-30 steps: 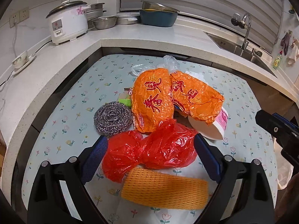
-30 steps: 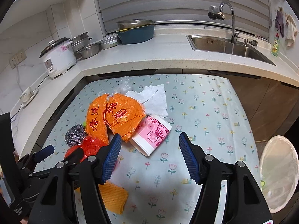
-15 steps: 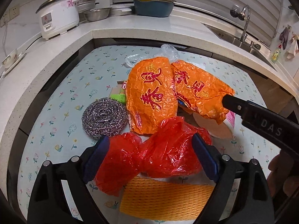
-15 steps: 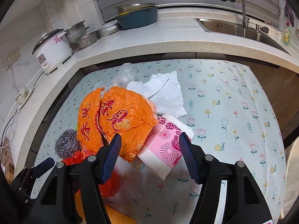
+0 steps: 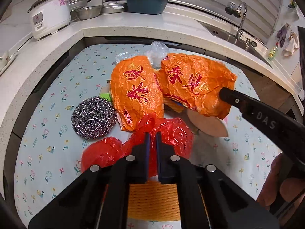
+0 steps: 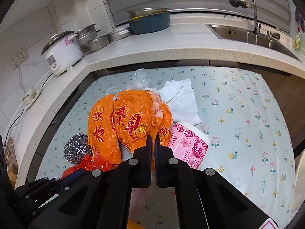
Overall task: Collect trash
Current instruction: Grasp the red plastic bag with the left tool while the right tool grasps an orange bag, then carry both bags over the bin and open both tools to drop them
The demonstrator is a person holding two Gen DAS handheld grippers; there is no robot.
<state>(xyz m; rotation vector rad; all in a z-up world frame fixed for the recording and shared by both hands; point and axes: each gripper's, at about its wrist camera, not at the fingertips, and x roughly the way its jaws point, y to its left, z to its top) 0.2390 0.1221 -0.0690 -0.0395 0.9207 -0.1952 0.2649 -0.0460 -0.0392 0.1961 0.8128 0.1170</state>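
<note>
**Left wrist and right wrist views: both grippers clamped on plastic trash**

Left wrist view, left to right. White rice cooker (image 5: pixel 50 21) on the stone counter (image 5: pixel 133 26) at far left, steel bowls (image 5: pixel 89 12) beside it, then a blue basin (image 5: pixel 145 4). Below the counter stands the desk (image 5: pixel 57 87), covered in a flower-print cloth. On it, from the left: steel wool scourer (image 5: pixel 93 117); a small green item, mostly hidden, just beyond the scourer; two crumpled orange bags with red characters, the left orange bag (image 5: pixel 136 91) and the right orange bag (image 5: pixel 194 84), touching one another. Clear plastic wrap (image 5: pixel 157 50) lies behind them.

Left hand-held gripper (image 5: pixel 151 135): jaws have just closed, now nearly together, pinching a fold of the red plastic bag (image 5: pixel 171 135). The bag sits at the near edge of the pile, against the left orange bag. Orange mesh sleeve (image 5: pixel 153 200) lies under the gripper body.

Right hand-held gripper (image 5: pixel 223 94) enters from the right, its tip against the right orange bag. Sink (image 5: pixel 225 33) and tap at far right.

Right wrist view. Left hand-held gripper body sits at lower left. Right hand-held gripper (image 6: pixel 153 139): jaws have just closed, narrow gap only, with the lower edge of the right orange bag (image 6: pixel 137 118) caught between them. Pink flowered paper cup (image 6: pixel 187 145) lies on its side just right of the jaws, partly under the bag. White foam sheet (image 6: pixel 181 101) lies beyond the cup.
</note>
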